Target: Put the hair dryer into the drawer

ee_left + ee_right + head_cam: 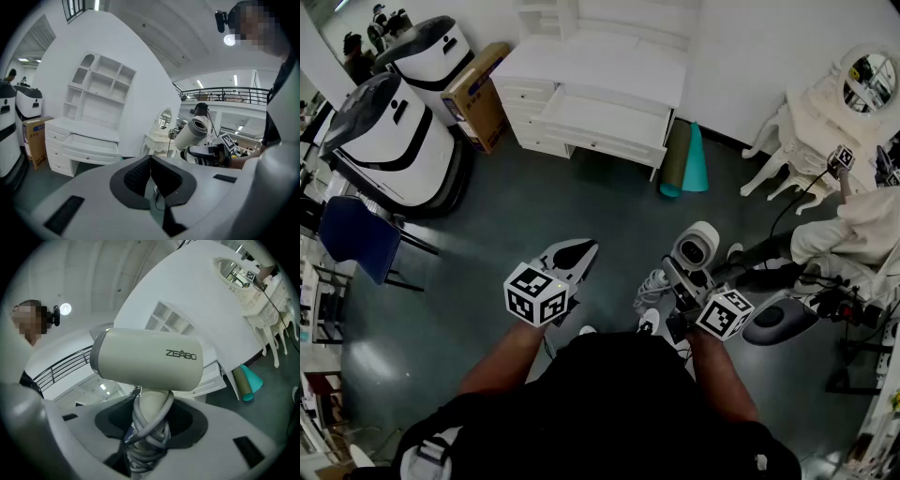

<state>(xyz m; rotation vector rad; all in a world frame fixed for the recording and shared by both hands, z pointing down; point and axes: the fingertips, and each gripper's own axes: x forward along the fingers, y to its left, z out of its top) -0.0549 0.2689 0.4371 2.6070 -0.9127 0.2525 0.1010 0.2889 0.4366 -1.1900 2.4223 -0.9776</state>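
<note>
The hair dryer (150, 359) is off the floor and in the right gripper (147, 427). Its jaws stand wide around the handle, which has the grey cord (157, 420) wound round it, and they grip handle and cord together. The barrel sits crosswise above the jaws, roughly level.

From above, the person holding it stands on the dark floor well apart from the white bench (591, 66), facing it. The dryer (694, 246) is out in front of them, on the side of the bench where the rolled mats (686, 159) lean against its end.

The drawer (595, 141) under the bench top is already pulled out. From here I can't see anything lying in it, though it is small in the picture.

The left gripper (579, 251) is held out toward the bench too, tipped a little downward. Its jaws are pressed together with nothing between them. In its own view, the left gripper (151, 161) looks along the shut pads at the open drawer (91, 145).

As I read it, the pick-up is done and the drawer needs no opening. What's left is the carry across the floor to the bench, lowering the dryer into the drawer and letting go. The loose end of the cord may need tucking in as well.
</note>
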